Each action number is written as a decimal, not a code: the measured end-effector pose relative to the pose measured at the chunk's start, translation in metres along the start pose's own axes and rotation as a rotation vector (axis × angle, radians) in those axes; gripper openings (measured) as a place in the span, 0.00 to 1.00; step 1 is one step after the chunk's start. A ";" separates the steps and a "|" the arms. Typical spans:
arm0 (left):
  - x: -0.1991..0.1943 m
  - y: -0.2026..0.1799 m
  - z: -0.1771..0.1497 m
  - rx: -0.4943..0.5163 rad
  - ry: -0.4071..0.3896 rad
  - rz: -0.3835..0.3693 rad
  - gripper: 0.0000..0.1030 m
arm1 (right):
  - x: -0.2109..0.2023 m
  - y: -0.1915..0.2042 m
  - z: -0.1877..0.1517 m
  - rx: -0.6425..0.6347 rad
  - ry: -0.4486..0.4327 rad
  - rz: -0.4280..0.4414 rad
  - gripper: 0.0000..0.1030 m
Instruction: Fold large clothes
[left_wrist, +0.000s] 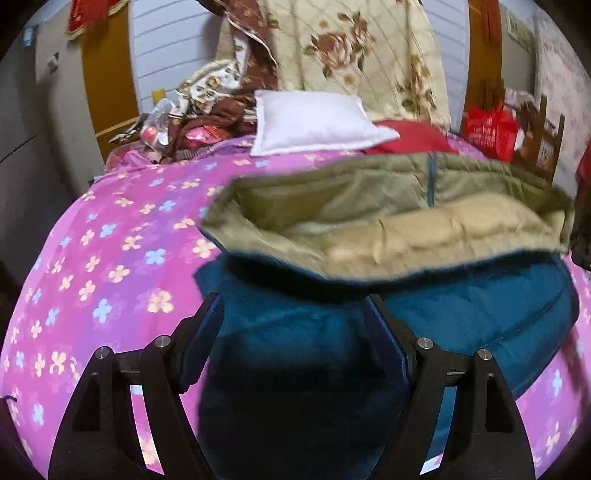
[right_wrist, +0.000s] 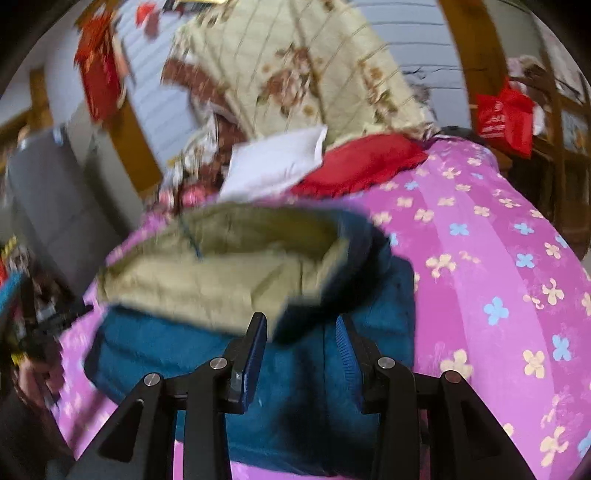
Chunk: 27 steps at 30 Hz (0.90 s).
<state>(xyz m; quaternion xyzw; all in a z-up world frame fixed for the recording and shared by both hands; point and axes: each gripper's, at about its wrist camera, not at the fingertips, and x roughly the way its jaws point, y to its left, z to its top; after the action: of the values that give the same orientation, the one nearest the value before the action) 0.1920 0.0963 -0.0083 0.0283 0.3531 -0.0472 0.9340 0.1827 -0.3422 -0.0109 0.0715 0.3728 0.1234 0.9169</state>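
Teal padded jacket (left_wrist: 461, 314) with tan lining lies centre frame on the pink floral bed (left_wrist: 110, 258), judged bulky, soft and slippery, best gripped at hems; left claw (left_wrist: 293, 317) and right claw (right_wrist: 301, 332) stand wide, astride the fabric.

- The jacket (left_wrist: 388, 258) lies on the bedspread (left_wrist: 110, 258), filling the middle of the left wrist view and reaching toward 3 o'clock.
- Its upper part is folded back over its lower part, lining side up.
- The left gripper (left_wrist: 291, 314) sits at 6 o'clock, fingers either side of the jacket's near bulge.
- The pillow (left_wrist: 314, 123) lies behind the jacket at 12 o'clock, the cushion (left_wrist: 410, 138) just beside it toward 1 o'clock.
- The quilt (left_wrist: 362, 55) rises behind both.
- The bag (left_wrist: 489, 129) hangs at 2 o'clock, off the bed.
- In the right wrist view, the right gripper (right_wrist: 301, 332) is at 6 o'clock over the jacket's near edge.
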 end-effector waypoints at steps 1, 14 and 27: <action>0.003 -0.003 0.000 -0.003 0.007 -0.004 0.75 | 0.006 0.000 -0.002 -0.003 0.015 -0.003 0.36; 0.076 -0.012 0.088 -0.061 0.001 0.071 0.75 | 0.115 -0.031 0.082 0.125 0.115 -0.017 0.36; 0.153 0.049 0.048 -0.260 0.127 0.319 0.81 | 0.185 -0.074 0.077 0.219 0.137 -0.027 0.36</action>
<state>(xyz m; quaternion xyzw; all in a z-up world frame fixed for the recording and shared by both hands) 0.3426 0.1300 -0.0724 -0.0339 0.4053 0.1489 0.9013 0.3769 -0.3640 -0.0957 0.1575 0.4465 0.0744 0.8777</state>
